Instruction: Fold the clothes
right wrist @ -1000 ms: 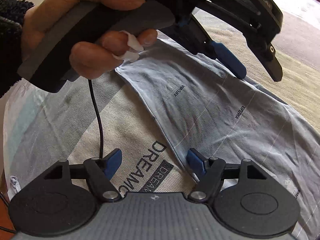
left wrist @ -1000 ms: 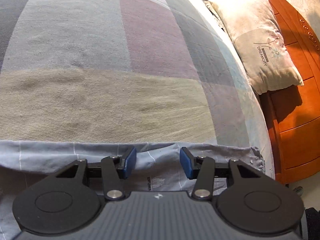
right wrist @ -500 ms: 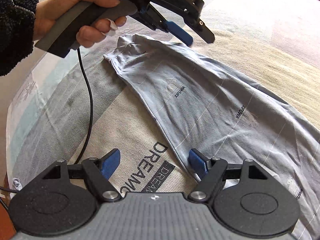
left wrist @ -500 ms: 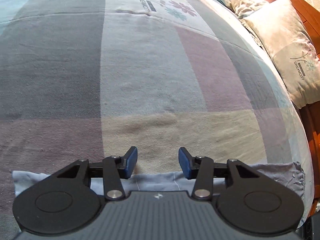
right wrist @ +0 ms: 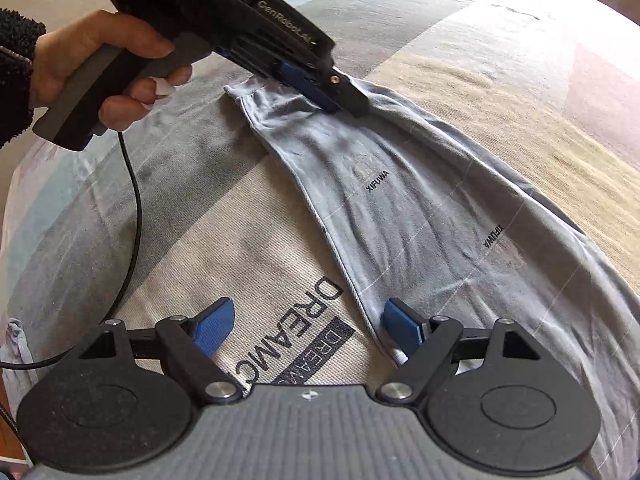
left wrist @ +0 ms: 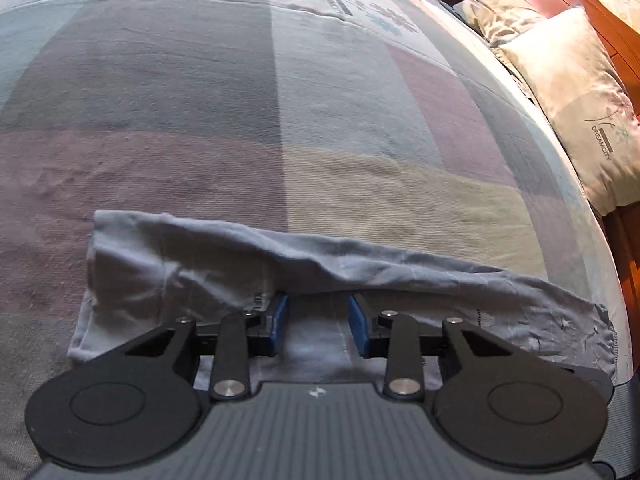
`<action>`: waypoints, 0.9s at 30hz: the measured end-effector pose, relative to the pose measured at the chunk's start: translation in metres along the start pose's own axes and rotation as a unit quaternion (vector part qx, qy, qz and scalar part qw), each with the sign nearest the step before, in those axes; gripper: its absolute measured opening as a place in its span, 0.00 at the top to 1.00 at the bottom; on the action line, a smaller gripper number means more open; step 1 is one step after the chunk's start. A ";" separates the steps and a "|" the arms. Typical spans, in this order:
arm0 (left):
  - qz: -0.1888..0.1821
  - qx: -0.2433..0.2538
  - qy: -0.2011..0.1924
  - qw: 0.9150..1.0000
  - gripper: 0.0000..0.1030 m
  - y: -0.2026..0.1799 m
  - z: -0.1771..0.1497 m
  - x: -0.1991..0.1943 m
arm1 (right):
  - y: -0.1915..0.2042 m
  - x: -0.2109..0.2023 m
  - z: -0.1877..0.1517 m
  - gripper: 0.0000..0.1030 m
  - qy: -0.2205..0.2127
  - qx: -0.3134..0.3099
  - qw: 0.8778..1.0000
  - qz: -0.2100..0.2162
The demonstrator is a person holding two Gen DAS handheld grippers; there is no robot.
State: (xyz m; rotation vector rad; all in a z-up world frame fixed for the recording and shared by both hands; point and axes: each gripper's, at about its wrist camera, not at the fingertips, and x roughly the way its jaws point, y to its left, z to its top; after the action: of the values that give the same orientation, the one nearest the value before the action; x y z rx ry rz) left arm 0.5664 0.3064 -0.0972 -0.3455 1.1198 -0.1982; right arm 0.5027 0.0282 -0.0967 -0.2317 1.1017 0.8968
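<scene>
A: What blocks the way in the left wrist view?
B: Two pillows and a wooden headboard fill the upper right. A grey garment lies across the lower middle. The bedspread above it is bare across the upper left and centre.

A: And the right wrist view?
B: The left gripper and the hand fill the upper left, with a cable trailing down the left side. The right side is open bed.

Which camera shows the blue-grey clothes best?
The right wrist view: the blue-grey clothes stretch across the bed with printed words showing. The left wrist view shows only a bunched strip near the left gripper, whose jaws are closing.
</scene>
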 end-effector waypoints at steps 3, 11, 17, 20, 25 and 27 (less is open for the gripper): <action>0.014 -0.013 -0.007 1.000 0.66 0.015 -0.009 -0.009 | 0.002 0.002 0.004 0.13 0.010 -0.014 1.000 0.001; 0.050 0.038 -0.023 0.998 0.65 0.021 -0.017 -0.019 | 0.004 0.002 0.019 0.17 0.029 -0.016 0.999 0.005; 0.042 0.021 -0.027 0.999 0.78 0.041 -0.013 -0.028 | -0.015 0.001 0.051 0.23 0.013 0.025 1.000 0.010; 0.063 0.016 -0.038 0.997 0.73 0.040 -0.013 -0.042 | -0.016 0.000 0.064 0.23 0.000 0.018 1.000 0.005; 0.075 0.018 -0.067 0.995 0.66 0.045 -0.021 -0.063 | -0.010 0.005 0.077 0.27 -0.019 0.009 1.000 0.008; 0.047 0.030 -0.068 0.996 0.66 0.041 -0.019 -0.060 | -0.008 0.009 0.080 0.28 -0.021 0.010 1.000 0.011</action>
State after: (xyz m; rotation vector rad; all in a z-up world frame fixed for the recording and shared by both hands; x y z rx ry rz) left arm 0.5227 0.3608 -0.0691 -0.2489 0.9902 -0.1234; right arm 0.5634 0.0737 -0.0690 -0.1844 1.0750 0.9066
